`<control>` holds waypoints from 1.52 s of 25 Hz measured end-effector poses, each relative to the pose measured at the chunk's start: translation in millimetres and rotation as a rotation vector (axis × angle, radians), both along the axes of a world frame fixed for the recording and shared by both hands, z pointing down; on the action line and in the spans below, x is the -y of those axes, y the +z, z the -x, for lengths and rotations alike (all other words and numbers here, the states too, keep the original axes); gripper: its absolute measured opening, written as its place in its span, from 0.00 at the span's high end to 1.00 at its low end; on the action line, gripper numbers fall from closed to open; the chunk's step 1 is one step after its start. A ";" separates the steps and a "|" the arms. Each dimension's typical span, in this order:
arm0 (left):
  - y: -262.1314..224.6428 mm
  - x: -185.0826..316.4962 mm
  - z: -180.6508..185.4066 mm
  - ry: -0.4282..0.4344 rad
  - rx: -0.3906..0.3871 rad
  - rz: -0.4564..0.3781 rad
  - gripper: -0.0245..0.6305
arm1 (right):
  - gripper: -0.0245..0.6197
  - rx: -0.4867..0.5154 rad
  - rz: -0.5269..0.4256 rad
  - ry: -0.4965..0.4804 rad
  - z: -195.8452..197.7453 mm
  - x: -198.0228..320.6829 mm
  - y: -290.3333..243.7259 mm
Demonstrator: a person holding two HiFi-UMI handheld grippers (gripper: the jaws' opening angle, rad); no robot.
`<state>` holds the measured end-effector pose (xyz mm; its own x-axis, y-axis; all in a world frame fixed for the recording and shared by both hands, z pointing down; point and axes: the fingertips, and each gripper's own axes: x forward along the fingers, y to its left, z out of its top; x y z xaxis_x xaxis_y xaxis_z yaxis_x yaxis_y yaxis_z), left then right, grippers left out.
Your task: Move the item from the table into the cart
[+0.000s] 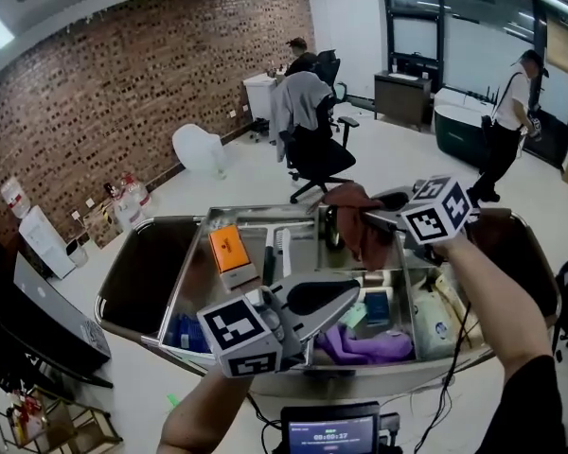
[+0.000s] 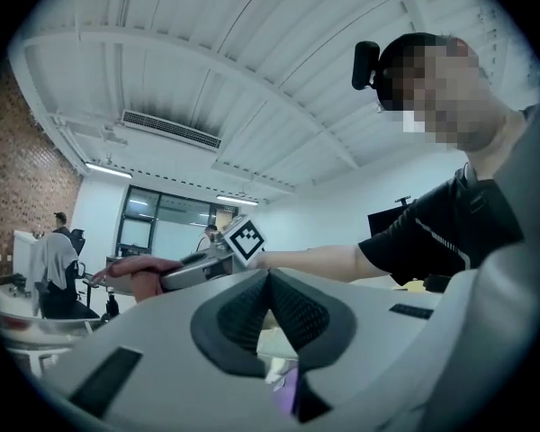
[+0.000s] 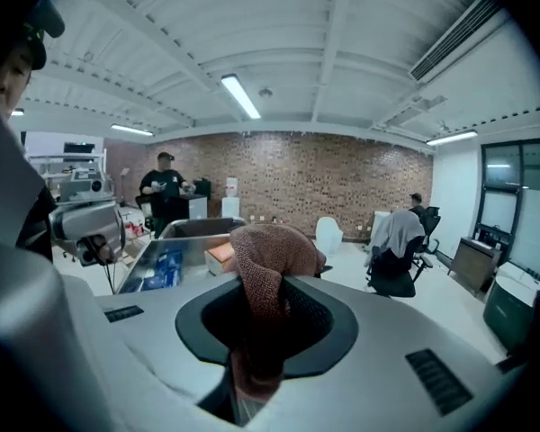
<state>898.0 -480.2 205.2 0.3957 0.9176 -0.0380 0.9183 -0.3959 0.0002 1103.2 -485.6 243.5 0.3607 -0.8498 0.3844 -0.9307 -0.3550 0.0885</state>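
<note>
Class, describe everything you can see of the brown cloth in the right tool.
The cloth is reddish-brown, coarsely knitted, soft and crumpled. The right tool is shut on it: a narrow fold is pinched between the jaws, the rest bunches and flops over beyond them. It hangs above the far part of the metal cart and seems to touch only the tool.

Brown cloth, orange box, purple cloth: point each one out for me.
Brown cloth (image 3: 270,255), right gripper view, on its draped upper fold.
Orange box (image 1: 226,246), head view, on its top face.
Purple cloth (image 1: 362,346), head view, on its bunched middle.
</note>
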 end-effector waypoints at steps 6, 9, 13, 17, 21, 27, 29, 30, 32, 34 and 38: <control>20.0 21.4 -28.5 0.019 0.036 0.031 0.97 | 0.89 0.003 0.238 -0.097 -40.1 32.1 78.2; 29.6 30.3 -39.8 0.037 0.042 0.002 0.97 | 0.89 0.002 0.359 -0.144 -54.1 38.9 110.6; 35.3 35.3 -56.7 -0.018 0.007 -0.023 0.97 | 0.89 0.008 0.555 -0.238 -65.6 33.8 157.3; 41.1 33.6 -64.4 0.006 0.025 0.001 0.97 | 0.89 0.064 0.676 -0.317 -64.1 32.4 195.9; 46.7 37.4 -75.4 -0.022 0.072 0.003 0.97 | 0.89 0.087 0.845 -0.360 -64.5 18.5 227.4; 51.2 34.4 -73.8 0.004 0.065 0.013 0.97 | 0.85 0.097 0.845 -0.351 -68.9 17.2 240.7; 54.7 34.2 -71.5 -0.002 0.072 0.014 0.97 | 0.79 0.086 0.839 -0.329 -69.2 14.1 239.6; 55.3 33.2 -70.5 -0.005 0.076 0.013 0.97 | 0.77 0.083 0.833 -0.318 -69.0 11.1 236.5; 54.1 30.4 -69.2 -0.006 0.075 0.006 0.97 | 0.77 0.087 0.811 -0.299 -68.1 7.2 228.1; 53.8 31.1 -66.2 -0.002 0.071 0.004 0.97 | 0.73 0.089 0.773 -0.275 -65.6 9.1 220.2; 51.3 35.3 -54.6 -0.002 0.075 0.007 0.97 | 0.61 0.106 0.701 -0.248 -49.6 12.1 201.4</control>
